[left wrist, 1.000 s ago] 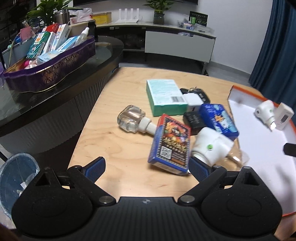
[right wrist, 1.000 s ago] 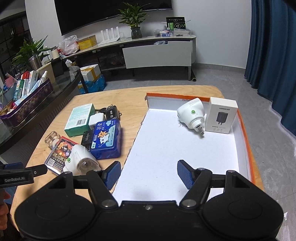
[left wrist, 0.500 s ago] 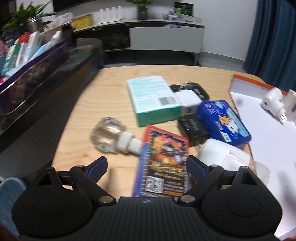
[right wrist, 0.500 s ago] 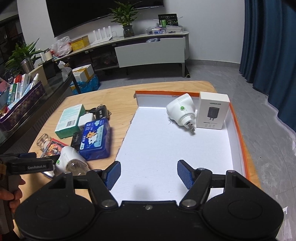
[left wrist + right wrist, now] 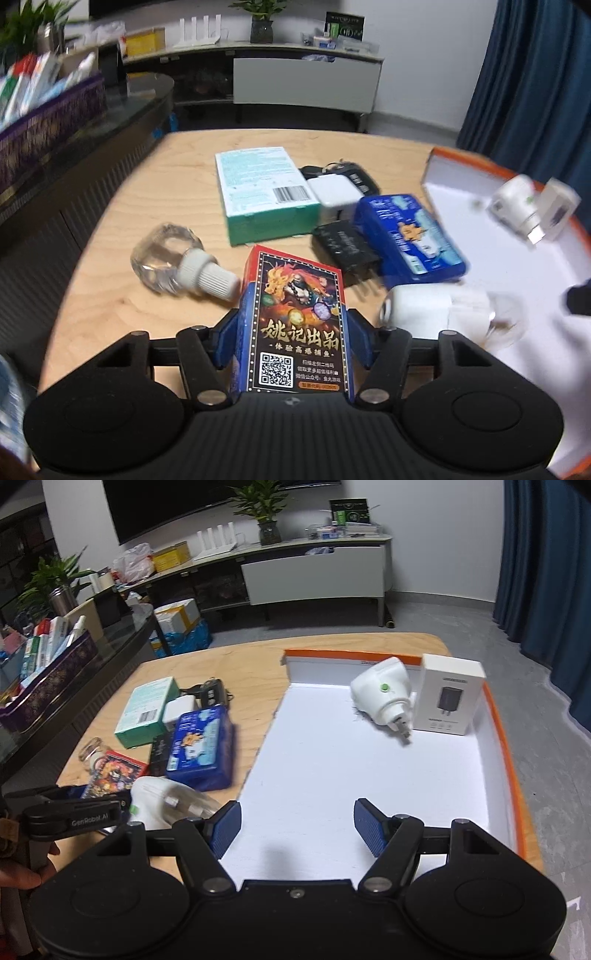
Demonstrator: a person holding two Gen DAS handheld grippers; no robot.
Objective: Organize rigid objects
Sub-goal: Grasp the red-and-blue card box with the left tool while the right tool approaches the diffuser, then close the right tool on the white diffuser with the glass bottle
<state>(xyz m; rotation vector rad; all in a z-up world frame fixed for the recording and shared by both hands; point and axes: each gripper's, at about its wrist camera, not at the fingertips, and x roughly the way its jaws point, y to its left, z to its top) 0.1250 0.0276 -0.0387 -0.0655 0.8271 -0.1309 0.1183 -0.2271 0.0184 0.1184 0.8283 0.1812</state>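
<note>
Rigid objects lie in a loose cluster on the left half of the pale wooden worktop (image 5: 255, 664). Nearest its left edge is a clear faceted glass bottle with a ribbed white neck (image 5: 177, 254), lying on its side. Just right of it, the red and blue playing-card box with a dragon picture (image 5: 295, 325) sits between the blue pads of the left gripper (image 5: 293, 339), whose jaws are closing on its two long sides; I cannot tell for certain whether the pads already press on it. Behind the card box lies a flat mint-green cardboard box (image 5: 264, 192), with a white cube charger (image 5: 332, 192) and black car keys (image 5: 347, 173) at its right side. A black plug adapter (image 5: 345, 247) touches a blue tin with a cartoon print (image 5: 406, 236). In front of the tin lies a white plug-in device with a clear bottle (image 5: 162, 801).

On the right half stands a shallow white tray with an orange rim (image 5: 502, 738). In its far right corner lie a second white plug-in device with a green dot (image 5: 384, 694) and, just beside it, an upright white charger carton (image 5: 448, 698). The right gripper (image 5: 297, 827) hangs over the tray's near end, jaws spread, nothing between them.
</note>
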